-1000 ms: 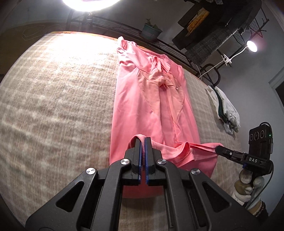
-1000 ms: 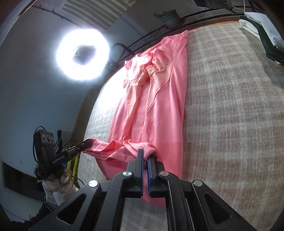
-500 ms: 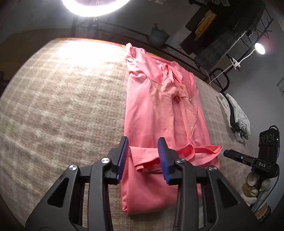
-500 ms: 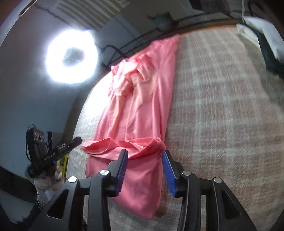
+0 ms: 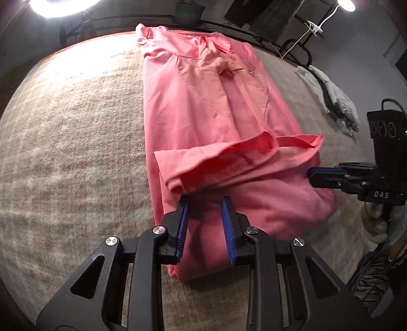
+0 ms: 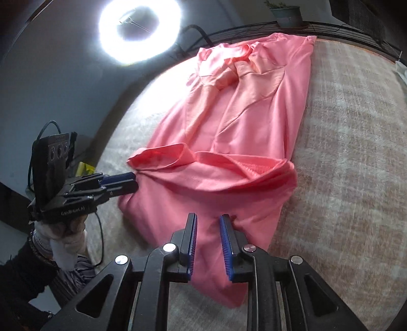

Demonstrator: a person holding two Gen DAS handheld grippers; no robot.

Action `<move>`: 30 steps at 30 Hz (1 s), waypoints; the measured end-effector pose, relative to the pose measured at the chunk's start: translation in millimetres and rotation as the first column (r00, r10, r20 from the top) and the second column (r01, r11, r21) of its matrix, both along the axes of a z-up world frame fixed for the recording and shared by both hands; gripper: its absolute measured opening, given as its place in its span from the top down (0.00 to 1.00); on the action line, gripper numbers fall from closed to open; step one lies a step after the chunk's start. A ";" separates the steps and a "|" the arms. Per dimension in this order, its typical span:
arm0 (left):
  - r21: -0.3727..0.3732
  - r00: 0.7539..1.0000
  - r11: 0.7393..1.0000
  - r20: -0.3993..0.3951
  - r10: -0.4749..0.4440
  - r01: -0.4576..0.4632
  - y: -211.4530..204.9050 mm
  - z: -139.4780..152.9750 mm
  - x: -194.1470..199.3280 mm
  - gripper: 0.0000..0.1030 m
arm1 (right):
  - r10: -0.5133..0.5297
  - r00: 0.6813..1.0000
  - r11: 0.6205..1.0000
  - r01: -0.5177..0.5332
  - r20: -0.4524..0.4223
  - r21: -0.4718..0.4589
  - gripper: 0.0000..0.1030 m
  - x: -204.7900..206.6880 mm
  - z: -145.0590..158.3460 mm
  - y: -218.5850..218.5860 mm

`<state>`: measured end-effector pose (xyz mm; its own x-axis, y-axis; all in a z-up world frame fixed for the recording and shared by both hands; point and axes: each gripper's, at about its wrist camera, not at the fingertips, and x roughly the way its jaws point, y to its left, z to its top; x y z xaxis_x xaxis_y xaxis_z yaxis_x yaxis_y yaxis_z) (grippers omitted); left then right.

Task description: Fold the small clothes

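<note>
Both tongs had let go of the pink garment's (image 5: 203,107) near hem, which a second earlier was pinched and lifted and now lay folded back across the cloth. The garment stretched lengthwise, near to far, on a beige woven desk (image 5: 76,132), with a ring light (image 6: 138,30) glaring beyond the far edge beside a potted plant (image 6: 286,14) on a dark rail. White and dark clothes (image 5: 335,101) lay heaped at the right. The left tongs (image 5: 204,201) pointed steeply down over the near end, blue pads apart and closing, clear of the cloth. The right tongs (image 6: 207,219) were angled likewise, also apart and closing, pressing nothing. A gloved hand (image 6: 62,229) held the left tool.
</note>
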<state>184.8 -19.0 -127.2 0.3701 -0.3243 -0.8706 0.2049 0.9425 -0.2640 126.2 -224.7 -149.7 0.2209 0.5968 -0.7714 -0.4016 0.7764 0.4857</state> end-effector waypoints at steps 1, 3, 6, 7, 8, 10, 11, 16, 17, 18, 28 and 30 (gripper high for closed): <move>0.001 1.000 1.000 0.000 0.009 -0.009 -0.2 -1.7 4.6 0.75 | -0.009 1.000 1.000 0.009 0.002 0.000 0.81 4.1 -0.6 -0.5; 0.005 0.999 0.999 0.018 0.033 -0.033 -0.8 -0.1 15.0 0.75 | -0.034 0.999 0.999 0.034 0.014 -0.010 0.81 13.1 -1.1 -0.7; 0.022 0.992 0.994 0.078 0.102 -0.104 3.8 8.6 34.0 0.75 | -0.091 0.995 0.995 0.092 0.044 -0.027 0.81 27.4 2.6 -5.5; 0.022 0.987 0.991 0.096 0.128 -0.131 6.4 12.4 39.9 0.75 | -0.114 0.992 0.993 0.115 0.054 -0.029 0.80 32.6 5.0 -7.2; 0.021 0.982 0.988 0.112 0.149 -0.153 9.4 15.4 44.2 0.75 | -0.133 0.989 0.990 0.135 0.062 -0.030 0.79 37.6 6.3 -9.4; 0.020 0.972 0.981 0.137 0.189 -0.193 14.6 22.9 49.7 0.75 | -0.170 0.982 0.985 0.172 0.077 -0.025 0.76 47.6 10.8 -16.2; 0.009 0.970 0.980 0.147 0.196 -0.200 16.3 26.3 50.3 0.75 | -0.180 0.980 0.983 0.182 0.081 -0.015 0.75 51.6 13.1 -20.0; -0.049 0.978 0.993 0.175 0.115 -0.108 -5.3 41.6 33.7 0.75 | -0.282 0.957 0.959 0.280 0.060 0.043 0.72 77.3 12.9 -50.3; -0.054 0.982 0.996 0.172 0.083 -0.075 -15.3 41.1 29.0 0.75 | -0.300 0.953 0.953 0.298 0.036 0.059 0.71 83.5 8.6 -55.4; -0.061 0.985 0.997 0.165 0.047 -0.038 -26.1 39.7 23.7 0.75 | -0.313 0.950 0.947 0.312 0.002 0.080 0.70 91.5 2.3 -59.5; 0.008 0.987 0.990 0.080 -0.140 0.140 -80.2 2.3 -5.1 0.75 | -0.283 0.959 0.952 0.284 -0.022 0.113 1.00 114.6 -11.5 -50.5; 0.003 0.989 0.992 0.070 -0.129 0.129 -75.5 1.0 -3.6 0.75 | -0.277 0.959 0.961 0.276 0.054 0.013 1.00 114.0 -4.8 -42.9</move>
<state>181.2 -94.6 -126.2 0.3854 -0.3744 -0.8434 0.3425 0.9067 -0.2461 240.2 -267.6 -154.6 0.4199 0.5105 -0.7504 -0.1977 0.8584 0.4733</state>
